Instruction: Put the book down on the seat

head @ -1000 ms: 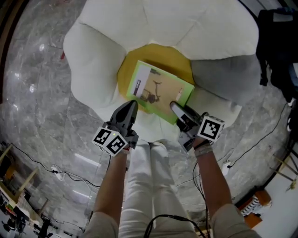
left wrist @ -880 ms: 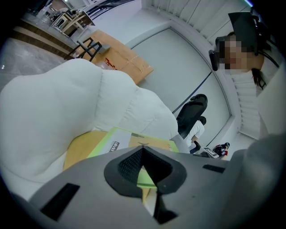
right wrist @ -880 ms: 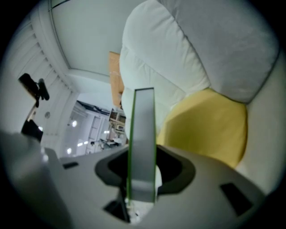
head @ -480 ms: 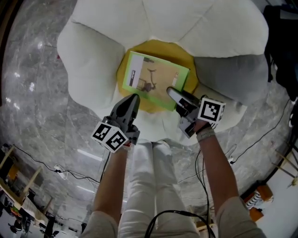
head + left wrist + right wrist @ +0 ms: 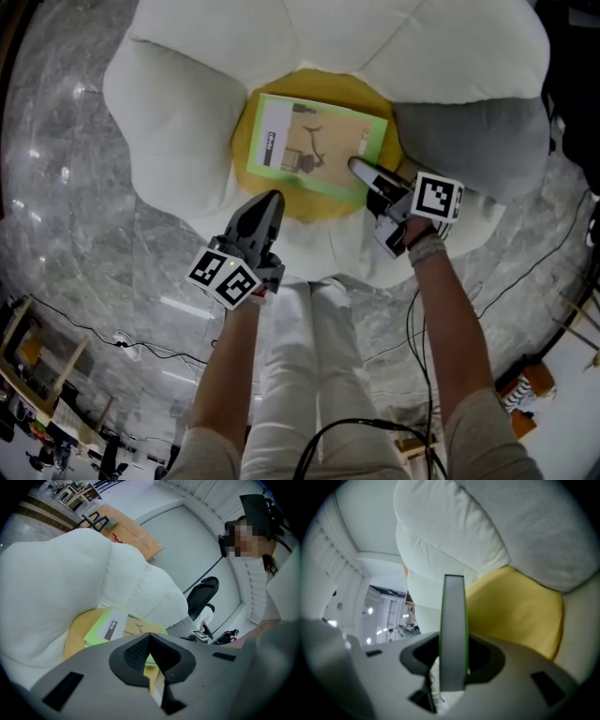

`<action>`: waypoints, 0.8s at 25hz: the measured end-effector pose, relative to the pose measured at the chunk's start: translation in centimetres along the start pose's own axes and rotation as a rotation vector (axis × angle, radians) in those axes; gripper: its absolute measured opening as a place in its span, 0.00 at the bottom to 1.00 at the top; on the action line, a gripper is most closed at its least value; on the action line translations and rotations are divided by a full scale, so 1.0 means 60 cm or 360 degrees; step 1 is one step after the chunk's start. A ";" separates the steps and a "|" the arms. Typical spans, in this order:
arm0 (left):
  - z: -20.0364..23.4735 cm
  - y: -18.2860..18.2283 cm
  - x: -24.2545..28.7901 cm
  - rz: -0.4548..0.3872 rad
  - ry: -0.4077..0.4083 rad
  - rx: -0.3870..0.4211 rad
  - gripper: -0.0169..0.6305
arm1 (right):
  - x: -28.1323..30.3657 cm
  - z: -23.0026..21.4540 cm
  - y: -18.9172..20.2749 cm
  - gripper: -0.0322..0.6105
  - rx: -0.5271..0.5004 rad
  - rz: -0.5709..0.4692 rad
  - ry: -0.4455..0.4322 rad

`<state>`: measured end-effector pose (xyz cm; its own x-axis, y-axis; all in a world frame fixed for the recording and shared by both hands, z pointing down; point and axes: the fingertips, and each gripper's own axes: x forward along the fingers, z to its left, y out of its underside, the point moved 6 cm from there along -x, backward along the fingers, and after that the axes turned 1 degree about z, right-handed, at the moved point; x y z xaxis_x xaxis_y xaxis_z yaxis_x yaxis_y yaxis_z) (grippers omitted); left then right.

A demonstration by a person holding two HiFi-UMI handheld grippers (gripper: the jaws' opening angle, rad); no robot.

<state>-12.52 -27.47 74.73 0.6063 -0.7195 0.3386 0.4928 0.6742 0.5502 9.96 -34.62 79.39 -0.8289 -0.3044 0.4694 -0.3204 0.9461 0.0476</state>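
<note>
A person standing over a flower-shaped armchair holds a green-bordered book (image 5: pixel 314 150) above its round yellow seat (image 5: pixel 242 141), seen from the head camera. The right tongs (image 5: pixel 366 173) are clamped on the book's near right edge; the right gripper view shows the book (image 5: pixel 452 634) edge-on between the jaws, with the yellow seat (image 5: pixel 520 611) just beyond. The book lies nearly flat, cover up, within the ring of white petal cushions (image 5: pixel 169 112), a grey cushion (image 5: pixel 469 141) to its right. Whether its underside touches the seat cannot be told. The left tongs (image 5: pixel 270 202) hang just short of the book's near edge, tips together and holding nothing; the left gripper view looks past them to the book (image 5: pixel 112 625) on the yellow. Grey marbled floor (image 5: pixel 66 234) surrounds the chair.
</note>
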 end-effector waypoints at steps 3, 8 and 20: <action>-0.002 -0.003 -0.002 -0.0009 0.0012 0.0001 0.06 | -0.006 -0.017 0.009 0.30 0.0117 0.0004 0.0122; 0.000 -0.005 -0.001 -0.0028 0.0028 0.0018 0.06 | 0.000 -0.025 0.006 0.30 0.0118 -0.0045 0.0149; 0.006 0.008 -0.013 -0.0031 0.0034 -0.0011 0.06 | 0.023 -0.045 -0.010 0.41 -0.0082 -0.0106 0.0276</action>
<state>-13.01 -26.65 74.99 0.6097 -0.7288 0.3115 0.5089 0.6613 0.5511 10.24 -35.30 82.37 -0.7139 -0.3468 0.6083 -0.3443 0.9303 0.1263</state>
